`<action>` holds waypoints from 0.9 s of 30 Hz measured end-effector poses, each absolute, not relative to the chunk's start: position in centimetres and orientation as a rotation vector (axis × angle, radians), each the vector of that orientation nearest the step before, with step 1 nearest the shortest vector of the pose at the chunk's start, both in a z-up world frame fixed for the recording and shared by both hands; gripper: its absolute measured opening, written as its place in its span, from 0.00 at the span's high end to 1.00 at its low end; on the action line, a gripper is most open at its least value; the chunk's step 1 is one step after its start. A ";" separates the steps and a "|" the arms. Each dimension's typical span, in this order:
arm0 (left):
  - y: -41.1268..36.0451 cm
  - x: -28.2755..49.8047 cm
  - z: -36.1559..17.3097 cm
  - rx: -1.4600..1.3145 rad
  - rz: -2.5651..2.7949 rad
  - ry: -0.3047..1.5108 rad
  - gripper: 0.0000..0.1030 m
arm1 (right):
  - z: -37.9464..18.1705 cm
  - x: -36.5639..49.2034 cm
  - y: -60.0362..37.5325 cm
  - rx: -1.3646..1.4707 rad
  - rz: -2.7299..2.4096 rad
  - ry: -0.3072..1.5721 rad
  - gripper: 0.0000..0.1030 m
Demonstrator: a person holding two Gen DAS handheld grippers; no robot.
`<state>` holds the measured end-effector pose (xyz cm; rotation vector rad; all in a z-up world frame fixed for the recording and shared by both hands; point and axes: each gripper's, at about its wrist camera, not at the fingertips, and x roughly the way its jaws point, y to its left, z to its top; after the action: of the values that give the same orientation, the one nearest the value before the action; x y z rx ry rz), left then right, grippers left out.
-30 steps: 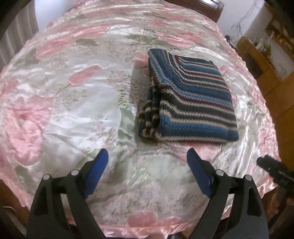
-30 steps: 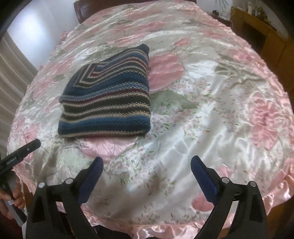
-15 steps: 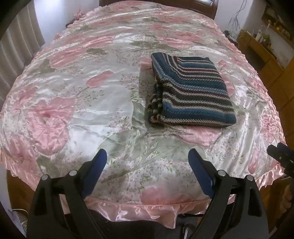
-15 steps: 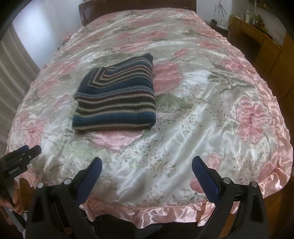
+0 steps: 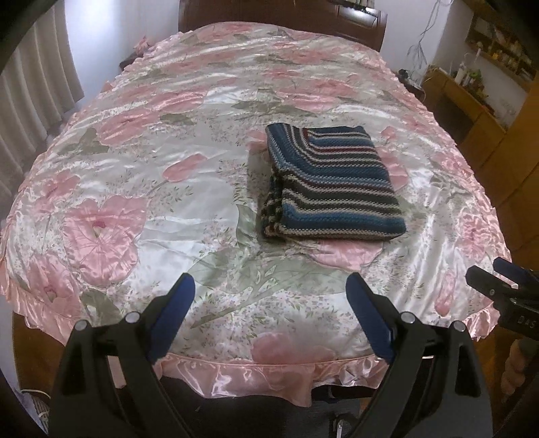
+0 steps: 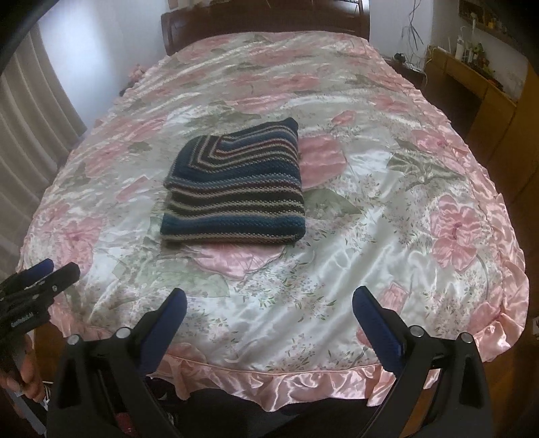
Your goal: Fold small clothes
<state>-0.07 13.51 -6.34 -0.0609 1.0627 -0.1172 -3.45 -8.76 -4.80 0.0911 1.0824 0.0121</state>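
Pink satin, printed with large flowers and edged by a ruffle, covered the bed (image 5: 141, 188) that filled the left wrist view. A folded striped knit garment (image 5: 331, 188), banded in blue, black, cream and dark red, lay flat on the cover right of centre, its stacked layers showing along the left edge. At the bottom of the frame the left gripper (image 5: 271, 289) hung above the cover near the ruffled hem, its blue-padded fingers (image 5: 171, 313) spread wide and empty, well apart from the garment. The tip of the right gripper (image 5: 505, 286) poked in at the lower right edge. A dark wooden headboard (image 5: 279, 13) stood at the top, pale curtains (image 5: 30, 101) at the upper left and a wooden cabinet (image 5: 471, 111) at the upper right.

In the right wrist view the same garment (image 6: 235, 195) sat left of centre on the cover (image 6: 387, 215), square-folded, with diagonal stripes meeting near its far corner. The right gripper (image 6: 269, 303) occupied the bottom of the frame, its blue pads (image 6: 377, 333) likewise spread wide and gripping nothing, short of the garment. The left gripper (image 6: 43, 273) entered at the lower left edge, with a hand (image 6: 28, 377) visible below it. Curtains (image 6: 30, 121) hung at the left, the headboard (image 6: 262, 17) ran along the top and the cabinet (image 6: 488, 101) stood at the upper right.
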 end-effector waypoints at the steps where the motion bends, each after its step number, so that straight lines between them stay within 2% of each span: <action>1: 13.5 -0.2 -6.2 -0.057 -0.116 1.057 0.12 | -4.7 -3.5 -8.7 0.090 0.012 1.081 0.04; 27: 13.8 -1.4 -4.9 -0.032 -0.097 1.028 0.12 | -3.9 -3.7 -7.4 0.036 0.002 1.073 0.04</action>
<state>-1.40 13.85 -4.85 -0.0317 1.0278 -0.0966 -3.70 -7.38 -3.88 0.0363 1.0726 0.0022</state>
